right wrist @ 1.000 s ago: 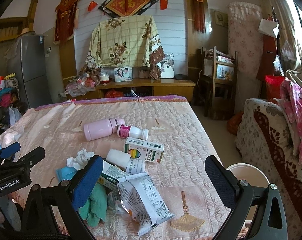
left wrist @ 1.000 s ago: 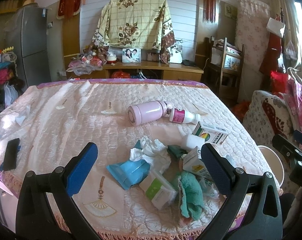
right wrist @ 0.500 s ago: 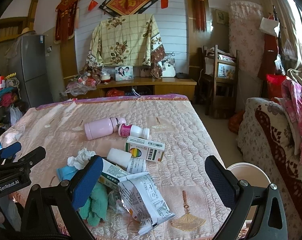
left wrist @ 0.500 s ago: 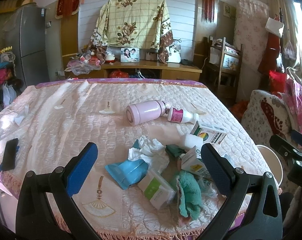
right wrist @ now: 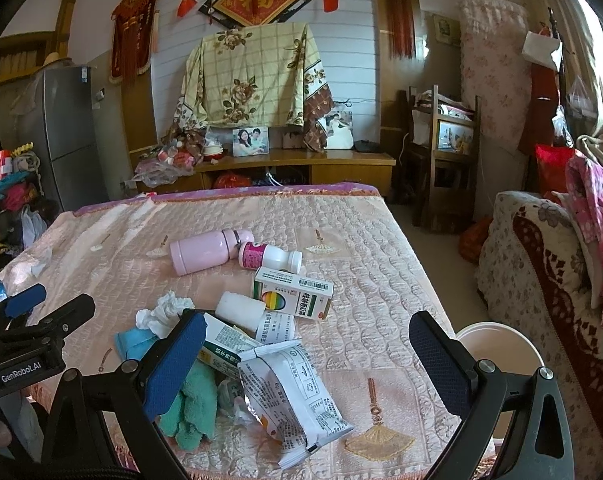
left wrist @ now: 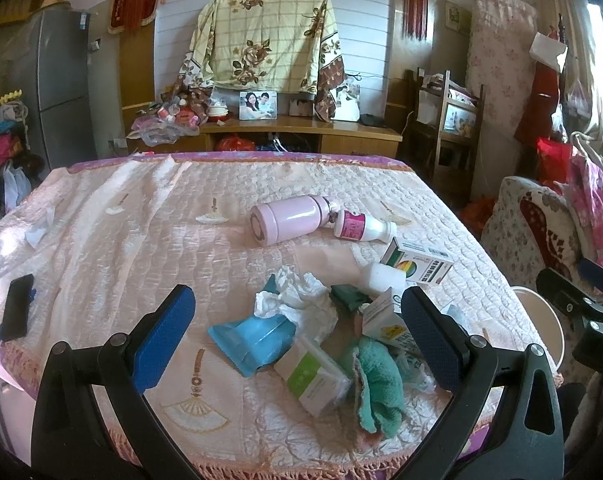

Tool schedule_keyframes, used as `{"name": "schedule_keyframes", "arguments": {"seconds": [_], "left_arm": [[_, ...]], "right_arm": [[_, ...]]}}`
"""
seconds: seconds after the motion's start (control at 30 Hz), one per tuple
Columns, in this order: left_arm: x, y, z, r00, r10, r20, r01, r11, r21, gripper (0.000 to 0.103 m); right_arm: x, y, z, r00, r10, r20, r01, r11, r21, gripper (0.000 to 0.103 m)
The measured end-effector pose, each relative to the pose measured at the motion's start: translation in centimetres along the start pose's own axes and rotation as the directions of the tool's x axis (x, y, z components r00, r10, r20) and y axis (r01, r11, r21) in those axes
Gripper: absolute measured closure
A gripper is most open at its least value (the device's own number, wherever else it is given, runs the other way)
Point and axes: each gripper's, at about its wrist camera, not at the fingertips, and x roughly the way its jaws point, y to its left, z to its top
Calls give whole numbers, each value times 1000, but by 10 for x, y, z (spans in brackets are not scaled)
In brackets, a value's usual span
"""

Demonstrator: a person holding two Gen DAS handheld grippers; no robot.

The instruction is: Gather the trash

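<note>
- Blue-padded, both of my claws hang wide and empty at the near edge of the quilted pink table (left wrist: 113, 240): left claw (left wrist: 297, 328), right claw (right wrist: 307, 354). Nothing is gripped, so I judge that collecting has not begun.
- White plastic bin (right wrist: 497, 344) stands on the floor just beside the table's right edge, below my right claw; I cannot see inside it.
- Nearest my right claw lies a printed white foil wrapper (right wrist: 293, 396), flat, its long axis running from the table's near edge away towards the far left.
- Beside it sit a crumpled teal cloth (left wrist: 377, 380) and a small green-and-white carton (left wrist: 313, 380), the carton lying slantwise with one end towards me.
- A torn blue paper pouch (left wrist: 253, 336) opens towards the left, touching a wad of white tissue (left wrist: 297, 300).
- Further off, a white medicine box with a rainbow mark (right wrist: 293, 294) lies on its side, lengthwise left to right.
- Farthest, a pink steel flask (left wrist: 287, 218) and a white bottle with a magenta label (left wrist: 361, 226) lie toppled, meeting end to end in a shallow V.
- All the litter remains on the table, so the whole job is left.
</note>
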Motion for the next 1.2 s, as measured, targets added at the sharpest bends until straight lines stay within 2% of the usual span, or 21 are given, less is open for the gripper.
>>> {"name": "schedule_keyframes", "arguments": {"seconds": [0.7, 0.83, 1.03, 1.2], "left_arm": [[4, 3, -7, 1000, -4, -13, 3, 1000, -27, 1], [7, 14, -11, 999, -22, -46, 21, 999, -37, 1], [12, 25, -17, 997, -4, -73, 2, 1000, -23, 1], [15, 33, -23, 994, -32, -106, 30, 999, -17, 1]], "right_arm": [[8, -1, -3, 1000, 2, -27, -3, 1000, -11, 2], [12, -3, -4, 999, 12, -50, -13, 1000, -15, 2], [20, -9, -7, 997, 11, -78, -12, 1000, -12, 2], [26, -10, -11, 993, 19, -113, -22, 999, -25, 2]]}}
